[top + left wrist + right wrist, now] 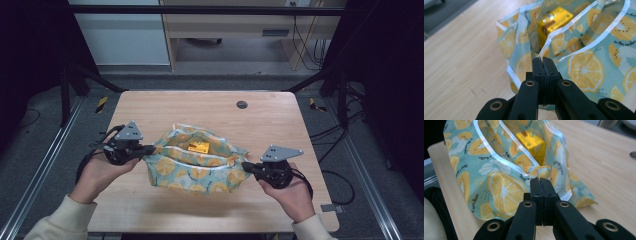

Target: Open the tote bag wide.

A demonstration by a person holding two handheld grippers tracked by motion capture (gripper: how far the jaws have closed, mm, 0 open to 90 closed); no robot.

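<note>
The left gripper is clamped tight on the bag's left rim; in the left gripper view its jaws meet on the white-edged seam with no gap between them. The right gripper is likewise pinched shut on the bag's right end, and in the right gripper view the fabric bunches just above the closed jaws. Each is held in a hand, the left hand and the right hand, coming in from the near edge of the table. Between them the bag, teal with orange slices printed on it, lies on the near half of the table with its mouth pulled open and facing up. Inside, toward the far side of the opening, sits a yellow box, resting within the fabric walls. Beyond the bag the tabletop runs bare to a small dark round cap near the far edge. The risk, as I judge it, lies in the thin holds: each grip is on rim fabric alone, so pulling the ends further apart could slip the seam out of one grip and let that side collapse over the box. Lifting unevenly could tilt the open mouth and spill the box out.
</note>
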